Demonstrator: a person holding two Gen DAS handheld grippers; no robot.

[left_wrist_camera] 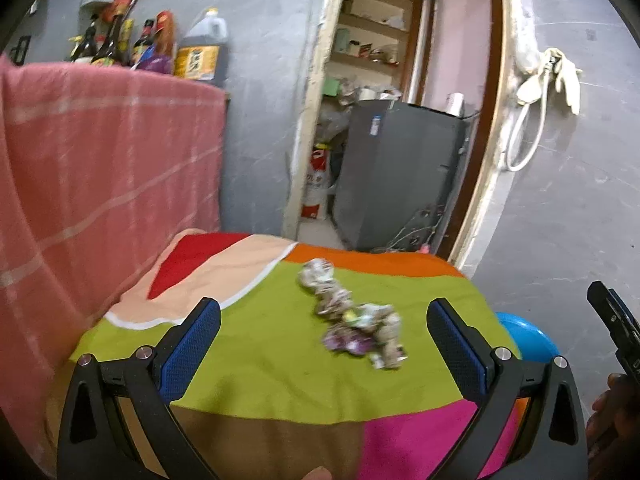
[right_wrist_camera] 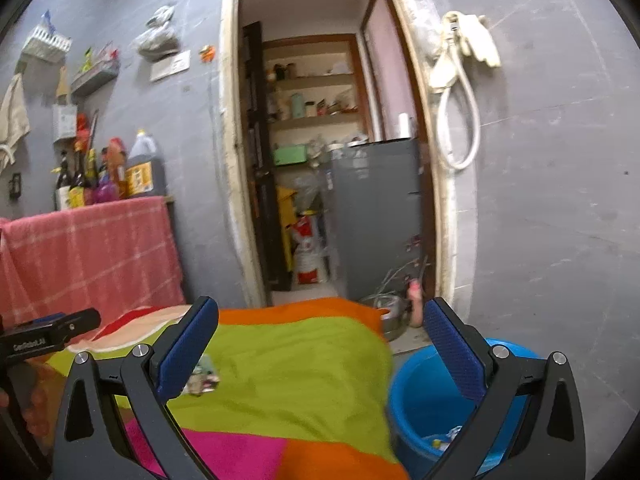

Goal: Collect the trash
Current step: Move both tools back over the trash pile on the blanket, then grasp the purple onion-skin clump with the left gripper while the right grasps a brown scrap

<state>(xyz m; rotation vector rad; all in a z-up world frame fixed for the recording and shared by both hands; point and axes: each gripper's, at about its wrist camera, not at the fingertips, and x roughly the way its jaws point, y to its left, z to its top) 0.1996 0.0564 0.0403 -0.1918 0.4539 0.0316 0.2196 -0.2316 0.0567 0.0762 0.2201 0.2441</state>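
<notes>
Several crumpled paper and wrapper scraps lie in a row on the green part of a multicoloured cloth over a table. My left gripper is open and empty, just short of the scraps. My right gripper is open and empty, over the table's right edge. One scrap peeks out beside its left finger. A blue bucket stands on the floor right of the table with some trash at its bottom. It also shows in the left wrist view.
A pink checked cloth hangs over a counter at the left, with bottles on top. An open doorway behind the table shows a grey cabinet and shelves. Grey walls stand on both sides.
</notes>
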